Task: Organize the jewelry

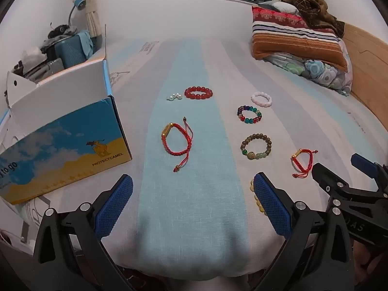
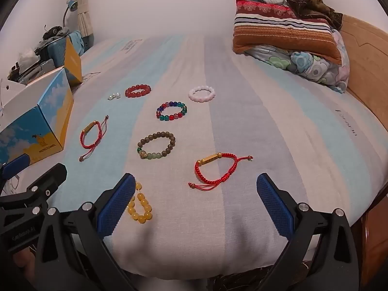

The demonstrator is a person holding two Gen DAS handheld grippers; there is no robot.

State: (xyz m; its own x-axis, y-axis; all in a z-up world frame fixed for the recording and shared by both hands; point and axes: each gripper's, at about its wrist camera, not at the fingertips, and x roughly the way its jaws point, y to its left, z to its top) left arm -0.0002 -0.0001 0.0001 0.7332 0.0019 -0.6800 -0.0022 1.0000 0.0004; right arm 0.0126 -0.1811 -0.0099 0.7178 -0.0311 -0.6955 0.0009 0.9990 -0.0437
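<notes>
Several bracelets lie on the striped bed sheet (image 1: 189, 194). A red cord bracelet (image 1: 177, 140) lies ahead of my open, empty left gripper (image 1: 194, 189). A second red cord bracelet (image 2: 215, 169) lies just ahead of my open, empty right gripper (image 2: 196, 186). A yellow bead bracelet (image 2: 141, 206) lies beside the right gripper's left finger. A brown bead bracelet (image 2: 156, 149), a multicolour bead bracelet (image 2: 171, 111), a pink-white bead bracelet (image 2: 202, 93), a red bead bracelet (image 2: 137, 90) and pearl earrings (image 2: 114, 95) lie farther off.
An open blue-and-yellow cardboard box (image 1: 63, 140) stands at the left on the bed. Stacked pillows and a quilt (image 1: 298, 41) sit at the far right by the wooden headboard (image 1: 363, 72). Cluttered luggage (image 1: 65, 51) stands beyond the box.
</notes>
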